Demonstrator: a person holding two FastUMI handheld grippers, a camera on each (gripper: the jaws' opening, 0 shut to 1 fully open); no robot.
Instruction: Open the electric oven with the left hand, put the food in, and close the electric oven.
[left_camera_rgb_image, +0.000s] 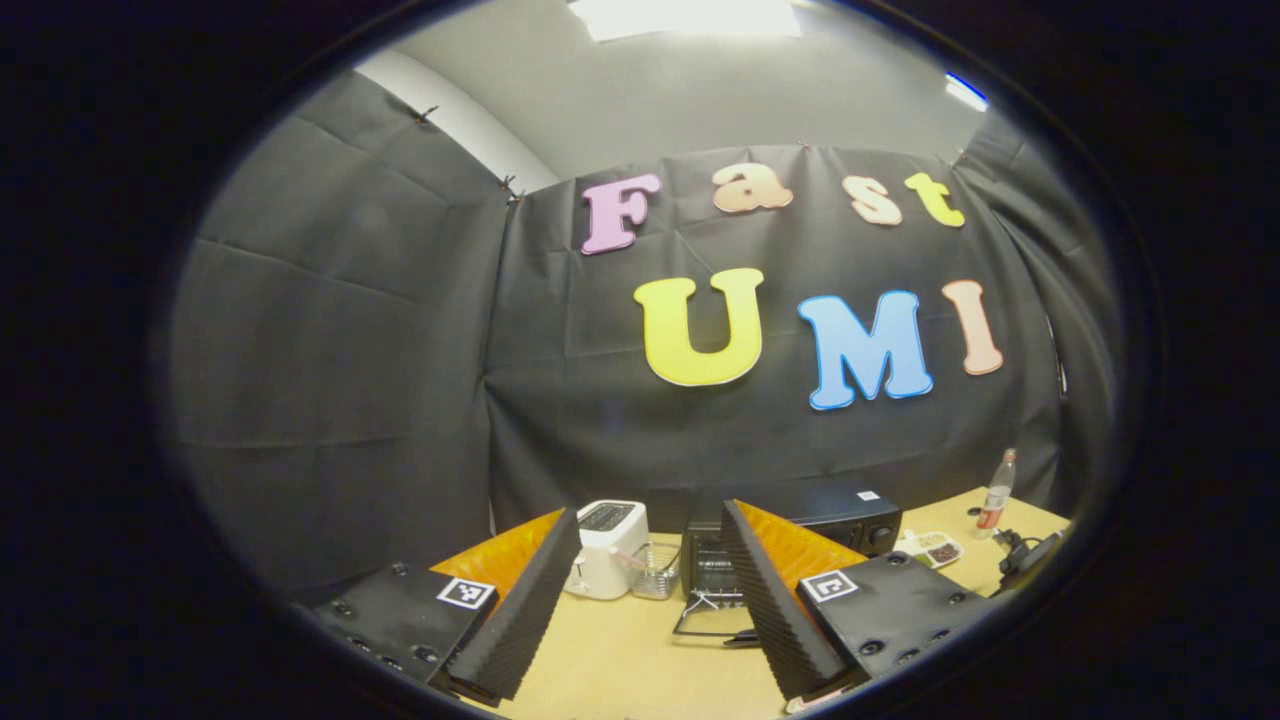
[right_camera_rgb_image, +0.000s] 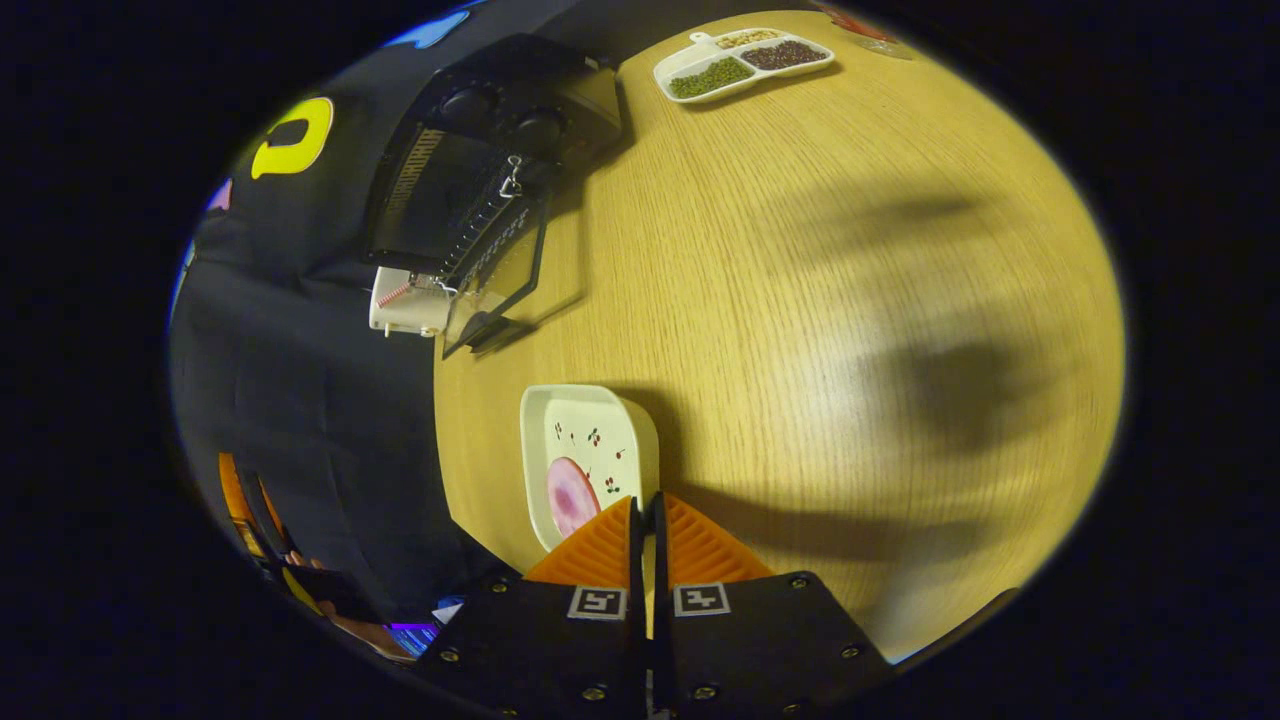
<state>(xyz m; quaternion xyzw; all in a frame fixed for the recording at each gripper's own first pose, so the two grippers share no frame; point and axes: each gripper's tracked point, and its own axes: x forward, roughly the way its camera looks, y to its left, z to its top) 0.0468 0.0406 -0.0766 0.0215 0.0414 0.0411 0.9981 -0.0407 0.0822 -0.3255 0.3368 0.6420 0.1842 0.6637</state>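
The black electric oven (left_camera_rgb_image: 800, 512) stands at the back of the wooden table with its glass door (left_camera_rgb_image: 712, 620) folded down flat. My left gripper (left_camera_rgb_image: 650, 520) is open, held back from the oven with nothing between its fingers. In the right gripper view the oven (right_camera_rgb_image: 480, 150) lies at the upper left, its door (right_camera_rgb_image: 497, 285) hanging open. A white square plate (right_camera_rgb_image: 590, 430) carries a pink round piece of food (right_camera_rgb_image: 571, 495). My right gripper (right_camera_rgb_image: 645, 505) is shut on the plate's near rim, well short of the oven.
A white toaster (left_camera_rgb_image: 608, 548) and a small wire basket (left_camera_rgb_image: 656, 570) stand left of the oven. A divided tray of beans (right_camera_rgb_image: 740, 62) and a bottle (left_camera_rgb_image: 996, 490) sit to its right. Bare wooden tabletop (right_camera_rgb_image: 850, 300) spreads right of the plate.
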